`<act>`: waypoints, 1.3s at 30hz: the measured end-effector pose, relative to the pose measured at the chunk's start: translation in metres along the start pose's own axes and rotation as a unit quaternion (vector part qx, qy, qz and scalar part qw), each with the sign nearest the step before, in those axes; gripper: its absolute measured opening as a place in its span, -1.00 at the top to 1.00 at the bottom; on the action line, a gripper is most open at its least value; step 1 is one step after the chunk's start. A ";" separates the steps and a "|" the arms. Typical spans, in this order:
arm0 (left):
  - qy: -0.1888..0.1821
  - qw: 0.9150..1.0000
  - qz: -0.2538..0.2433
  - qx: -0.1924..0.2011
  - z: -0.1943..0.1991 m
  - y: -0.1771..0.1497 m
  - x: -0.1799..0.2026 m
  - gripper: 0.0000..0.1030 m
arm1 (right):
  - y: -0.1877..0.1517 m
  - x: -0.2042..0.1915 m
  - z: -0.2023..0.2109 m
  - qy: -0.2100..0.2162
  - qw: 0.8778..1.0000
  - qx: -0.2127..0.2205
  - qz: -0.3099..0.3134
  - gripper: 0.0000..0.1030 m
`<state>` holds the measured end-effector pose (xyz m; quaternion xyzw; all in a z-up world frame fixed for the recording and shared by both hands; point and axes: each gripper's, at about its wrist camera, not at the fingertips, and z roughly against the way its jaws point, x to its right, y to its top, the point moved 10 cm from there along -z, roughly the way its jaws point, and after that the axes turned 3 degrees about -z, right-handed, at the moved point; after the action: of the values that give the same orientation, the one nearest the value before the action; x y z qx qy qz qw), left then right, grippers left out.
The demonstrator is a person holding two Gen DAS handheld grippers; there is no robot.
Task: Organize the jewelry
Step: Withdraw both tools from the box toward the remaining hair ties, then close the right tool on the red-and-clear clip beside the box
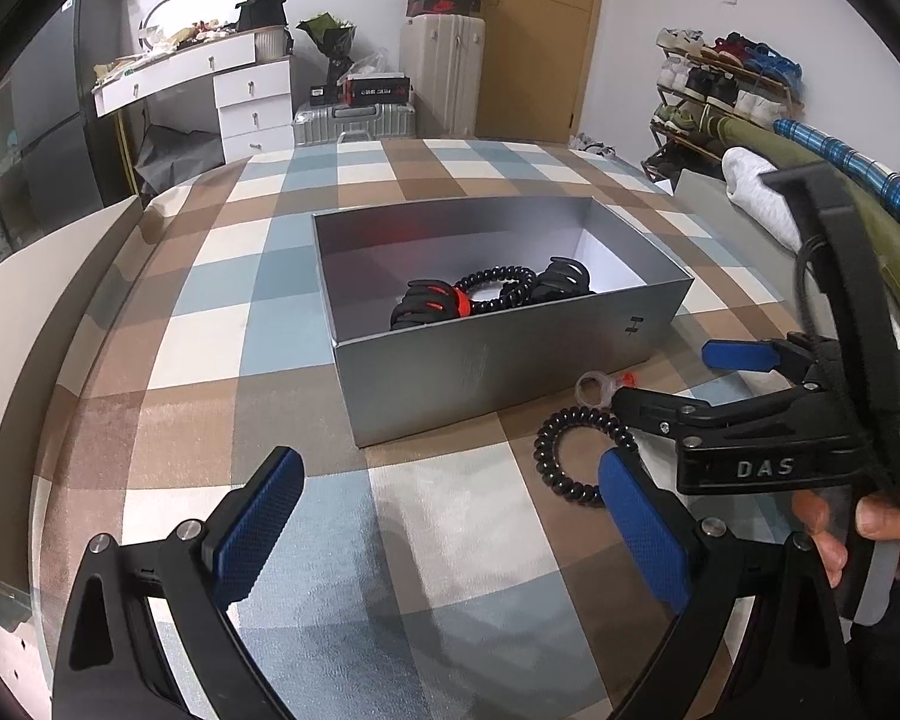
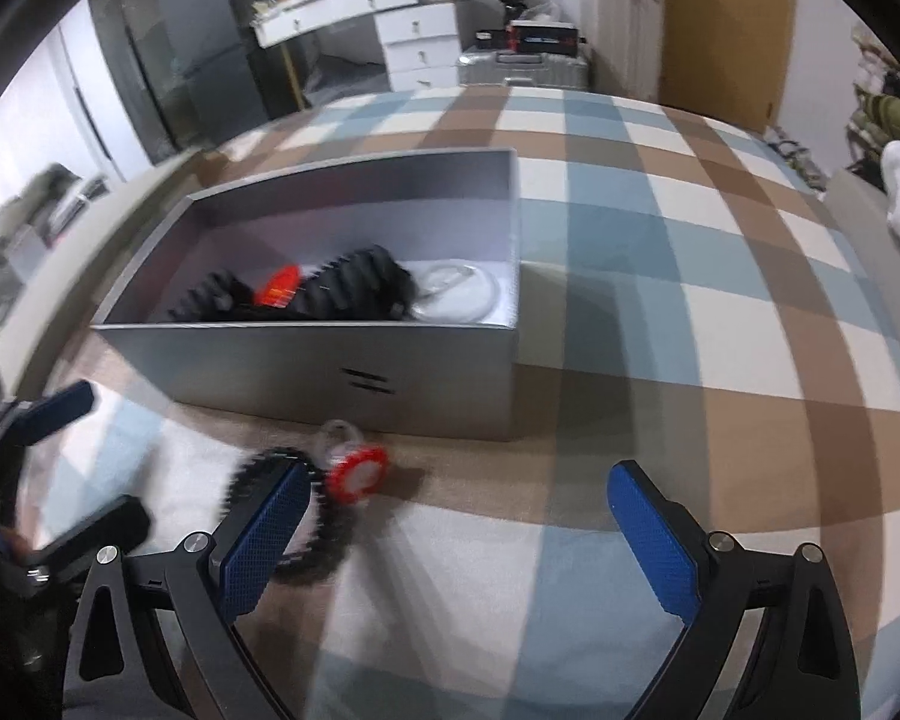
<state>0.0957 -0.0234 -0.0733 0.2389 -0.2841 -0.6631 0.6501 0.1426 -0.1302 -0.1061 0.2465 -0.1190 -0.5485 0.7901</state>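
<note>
Partly done, by the look of it: 2 black claw clips (image 1: 426, 303) and a coil hair tie (image 1: 498, 287) already inside the grey box (image 1: 480, 372). Left outside, just beside its front wall: 1 black coil tie (image 1: 561, 459) and a clear ring with a red top (image 2: 354, 471). Left gripper (image 1: 450, 531) and right gripper (image 2: 468, 540) both spread wide, holding nothing.

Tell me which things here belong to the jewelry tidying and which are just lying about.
Part of the job:
- open silver cardboard box
- black coiled hair tie on the bedspread
- clear ring with a red round top
- black claw clips and coil inside the box

Just lying about:
- white drawer desk
- silver ribbed suitcase
- shoe rack
</note>
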 end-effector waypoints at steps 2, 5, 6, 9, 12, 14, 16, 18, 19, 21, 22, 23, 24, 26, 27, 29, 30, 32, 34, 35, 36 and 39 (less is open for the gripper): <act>0.001 1.000 -0.003 0.001 0.001 0.000 0.001 -0.87 | -0.001 0.007 -0.002 -0.020 1.000 -0.005 0.006 -0.95; 0.001 1.000 -0.006 0.000 0.000 -0.001 0.002 -0.87 | 0.001 0.021 0.001 -0.030 1.000 -0.003 -0.003 -0.95; 0.001 1.000 -0.006 -0.002 0.000 -0.001 0.002 -0.87 | 0.002 0.026 0.002 -0.031 0.999 -0.005 -0.008 -0.95; 0.002 1.000 -0.009 -0.002 0.000 -0.002 0.003 -0.87 | 0.003 0.035 0.006 -0.041 0.999 0.002 -0.017 -0.95; 0.003 1.000 -0.010 -0.004 -0.001 -0.003 0.003 -0.87 | 0.004 0.025 0.011 -0.013 1.000 0.005 -0.008 -0.93; 0.003 1.000 -0.009 -0.006 -0.001 -0.003 0.003 -0.87 | 0.002 0.016 0.013 -0.016 1.000 0.007 0.012 -0.91; 0.003 1.000 -0.010 -0.005 0.000 -0.003 0.004 -0.87 | 0.002 0.007 0.013 -0.010 1.000 0.009 0.028 -0.82; 0.003 1.000 -0.010 -0.006 0.000 -0.003 0.004 -0.87 | 0.001 -0.001 0.014 0.001 0.999 0.008 0.033 -0.66; 0.003 1.000 -0.010 -0.006 -0.001 -0.003 0.003 -0.87 | 0.000 -0.003 0.012 0.004 0.999 0.007 0.035 -0.54; 0.004 1.000 -0.010 -0.006 0.000 -0.003 0.003 -0.87 | -0.002 -0.005 0.008 0.005 0.999 0.001 0.038 -0.35; 0.004 1.000 -0.010 -0.006 -0.001 -0.003 0.003 -0.87 | -0.003 -0.005 0.007 0.006 0.999 -0.002 0.036 -0.18; 0.003 1.000 -0.010 -0.005 0.000 -0.003 0.003 -0.87 | -0.004 -0.006 0.006 0.013 0.999 -0.003 0.034 -0.03; 0.003 1.000 -0.010 -0.005 0.000 -0.003 0.003 -0.87 | -0.005 -0.008 0.005 0.023 0.999 -0.004 0.033 0.02; 0.003 1.000 -0.009 -0.006 -0.001 -0.003 0.003 -0.87 | -0.005 -0.013 0.007 0.030 0.999 -0.001 0.041 0.29; 0.002 1.000 -0.009 -0.007 -0.001 -0.003 0.004 -0.87 | -0.005 -0.017 0.009 0.037 0.998 0.002 0.045 0.34; 0.002 1.000 -0.010 -0.007 -0.001 -0.004 0.004 -0.87 | -0.004 -0.022 0.011 0.051 0.997 0.008 0.049 0.49; 0.001 1.000 -0.011 -0.007 -0.001 -0.004 0.005 -0.87 | -0.004 -0.026 0.012 0.059 0.997 0.012 0.054 0.52; 0.000 1.000 -0.013 -0.006 0.000 -0.003 0.006 -0.87 | -0.004 -0.028 0.011 0.063 0.996 0.016 0.058 0.58; 0.000 1.000 -0.014 -0.008 -0.001 -0.004 0.006 -0.87 | -0.003 -0.028 0.010 0.060 0.996 0.018 0.058 0.69; -0.001 1.000 -0.014 -0.009 -0.001 -0.004 0.006 -0.87 | -0.002 -0.027 0.010 0.063 0.996 0.019 0.057 0.70; -0.001 1.000 -0.014 -0.009 -0.001 -0.004 0.006 -0.87 | -0.003 -0.027 0.009 0.065 0.996 0.017 0.055 0.70; -0.003 1.000 -0.016 -0.010 -0.001 -0.005 0.008 -0.87 | 0.000 -0.027 0.013 0.071 0.996 0.019 0.057 0.70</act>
<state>0.0924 -0.0313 -0.0771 0.2349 -0.2752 -0.6768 0.6411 0.1261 -0.1084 -0.0930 0.2930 -0.0869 -0.4814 0.8215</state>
